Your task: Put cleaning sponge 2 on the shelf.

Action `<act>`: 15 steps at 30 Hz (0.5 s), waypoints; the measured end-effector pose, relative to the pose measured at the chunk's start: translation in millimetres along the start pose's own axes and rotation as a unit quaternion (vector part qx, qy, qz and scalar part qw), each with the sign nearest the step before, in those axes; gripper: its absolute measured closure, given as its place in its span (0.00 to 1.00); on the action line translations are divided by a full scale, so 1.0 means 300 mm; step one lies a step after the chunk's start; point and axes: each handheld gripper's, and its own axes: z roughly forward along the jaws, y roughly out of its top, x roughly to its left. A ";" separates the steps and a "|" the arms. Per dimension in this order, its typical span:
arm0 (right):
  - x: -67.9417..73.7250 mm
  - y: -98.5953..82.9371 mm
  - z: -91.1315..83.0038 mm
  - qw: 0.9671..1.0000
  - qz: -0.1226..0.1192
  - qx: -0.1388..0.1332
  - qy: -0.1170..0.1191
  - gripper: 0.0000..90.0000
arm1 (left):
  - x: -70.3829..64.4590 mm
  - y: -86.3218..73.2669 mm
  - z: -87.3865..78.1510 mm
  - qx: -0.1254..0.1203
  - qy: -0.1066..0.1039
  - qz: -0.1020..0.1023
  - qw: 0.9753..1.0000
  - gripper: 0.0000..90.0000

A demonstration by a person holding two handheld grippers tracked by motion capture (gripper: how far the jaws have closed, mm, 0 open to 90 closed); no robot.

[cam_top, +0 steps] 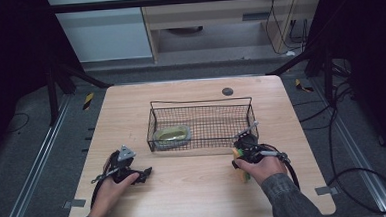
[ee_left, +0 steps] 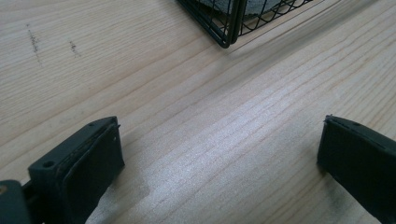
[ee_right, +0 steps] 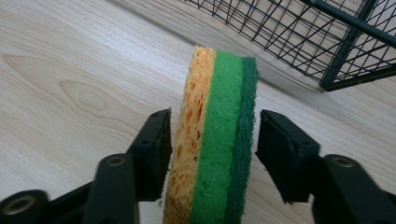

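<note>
Standing on edge between the jaws of the right claw [ee_right: 212, 135], a layered sponge [ee_right: 217, 140] shows an orange face, a bright green middle and a dark green scouring side. The left jaw presses the orange face; a thin gap shows beside the dark green side, so whether the claw truly clamps the sponge cannot be told. The sponge's lower end is cut off by the bottom of the right gripper view. In the high view the right claw [cam_top: 244, 158] sits low over the wooden surface [cam_top: 195, 188], just before the near right corner of the wire basket [cam_top: 201, 120], and the sponge [cam_top: 243, 175] peeks out as a small yellow-green patch largely hidden by the person's right hand [cam_top: 261, 166].

The left claw [ee_left: 219, 154] is spread wide and holds nothing, its jaws over bare wood, with a basket corner [ee_left: 224, 28] cut off at the top edge. In the high view the left claw [cam_top: 137, 175] lies near the surface's front left. Inside the basket lies a greenish-yellow item [cam_top: 172, 134], too blurred to identify.
</note>
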 end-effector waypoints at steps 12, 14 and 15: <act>-0.061 -0.032 -0.076 1.000 0.001 -0.023 0.009 0.72 | 0.000 0.000 0.000 0.000 0.000 0.000 1.000 0.00; -0.080 -0.040 -0.096 1.000 0.004 -0.029 0.007 0.72 | 0.000 0.000 0.000 0.000 0.000 0.000 1.000 0.00; -0.090 -0.043 -0.108 1.000 0.006 -0.030 0.005 0.72 | 0.000 0.000 0.000 0.000 0.000 0.000 1.000 0.00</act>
